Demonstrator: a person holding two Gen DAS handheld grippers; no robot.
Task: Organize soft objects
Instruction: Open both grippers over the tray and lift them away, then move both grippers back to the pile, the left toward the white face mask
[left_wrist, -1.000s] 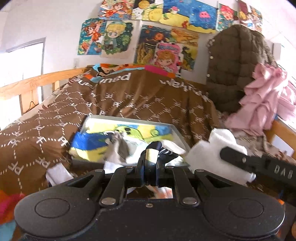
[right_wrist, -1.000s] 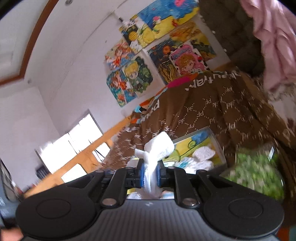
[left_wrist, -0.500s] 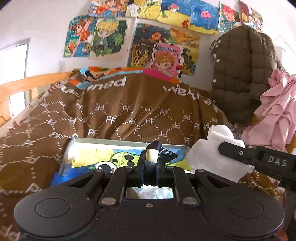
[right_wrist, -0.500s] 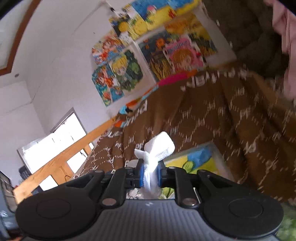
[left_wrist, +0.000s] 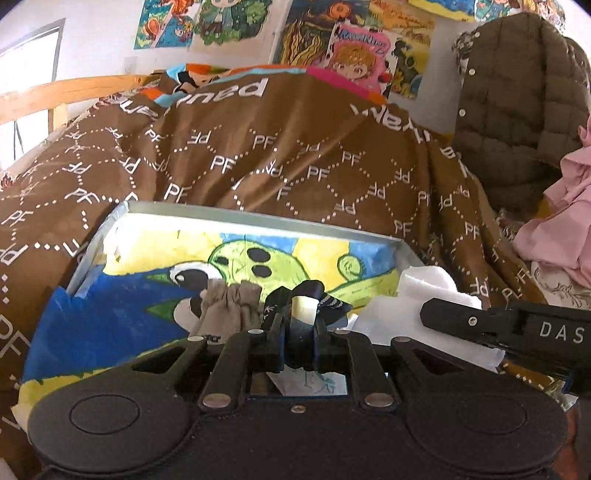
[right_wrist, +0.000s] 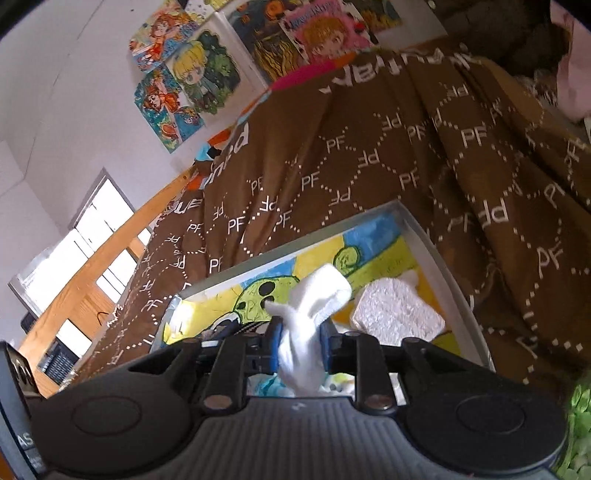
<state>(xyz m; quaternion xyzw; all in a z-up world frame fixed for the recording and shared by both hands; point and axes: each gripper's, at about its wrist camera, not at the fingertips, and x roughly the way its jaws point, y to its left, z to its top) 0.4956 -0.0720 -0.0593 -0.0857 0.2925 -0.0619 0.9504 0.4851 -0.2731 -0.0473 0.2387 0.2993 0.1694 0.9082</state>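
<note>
A shallow grey tray (left_wrist: 258, 216) lined with a yellow, blue and green cartoon picture sits on a brown bedspread (left_wrist: 295, 155); it also shows in the right wrist view (right_wrist: 439, 254). My left gripper (left_wrist: 300, 325) is shut on a dark sock with a cream patch (left_wrist: 308, 299) over the tray's near side. A beige sock (left_wrist: 231, 308) lies in the tray just left of it. My right gripper (right_wrist: 298, 341) is shut on a white sock (right_wrist: 317, 295) above the tray; that sock (left_wrist: 417, 295) and a finger (left_wrist: 465, 321) show in the left wrist view. A white fluffy cloth (right_wrist: 395, 314) lies in the tray.
A quilted olive jacket (left_wrist: 517, 99) and pink clothes (left_wrist: 561, 221) hang at the right. A wooden bed rail (left_wrist: 55, 96) runs along the left. Cartoon posters (left_wrist: 354, 40) cover the wall behind the bed. Something green (right_wrist: 576, 417) lies at the right wrist view's lower right.
Both grippers moved forward and down over the tray, still holding their socks. The tray now fills more of both views, and the right wrist view tilted down toward it.
</note>
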